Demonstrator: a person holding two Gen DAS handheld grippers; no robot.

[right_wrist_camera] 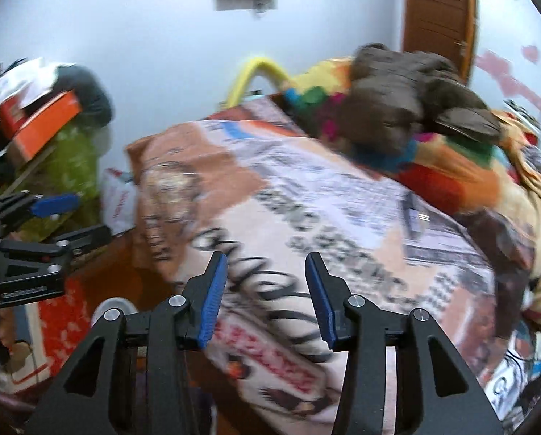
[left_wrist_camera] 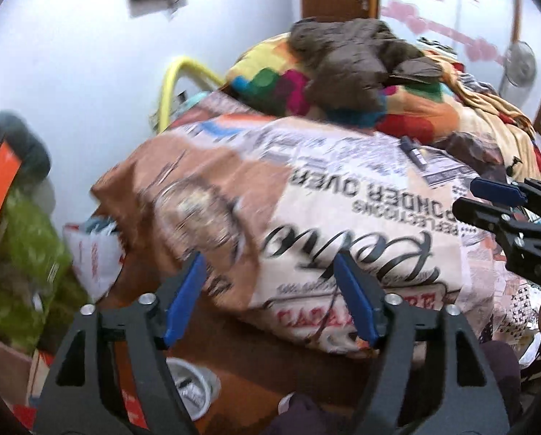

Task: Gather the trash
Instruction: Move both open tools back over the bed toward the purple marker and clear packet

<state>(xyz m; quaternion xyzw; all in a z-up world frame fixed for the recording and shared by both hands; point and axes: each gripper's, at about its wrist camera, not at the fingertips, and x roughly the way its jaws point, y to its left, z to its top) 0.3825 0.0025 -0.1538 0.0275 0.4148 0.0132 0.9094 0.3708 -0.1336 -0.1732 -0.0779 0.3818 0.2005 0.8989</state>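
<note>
Two views: both blurred, both over a bed with a newsprint-pattern cover, pale wall behind.
Heap: brown garment on colourful blankets.
Trash: white cup on the floor, below the left gripper.
Left fingers: wide apart, empty.
Right gripper: parted, holding nothing.

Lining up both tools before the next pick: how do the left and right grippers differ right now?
The left gripper has its jaws spread wider than the right gripper. Neither holds anything; both have blue pads and hang over the newspaper-print bedsheet.
</note>
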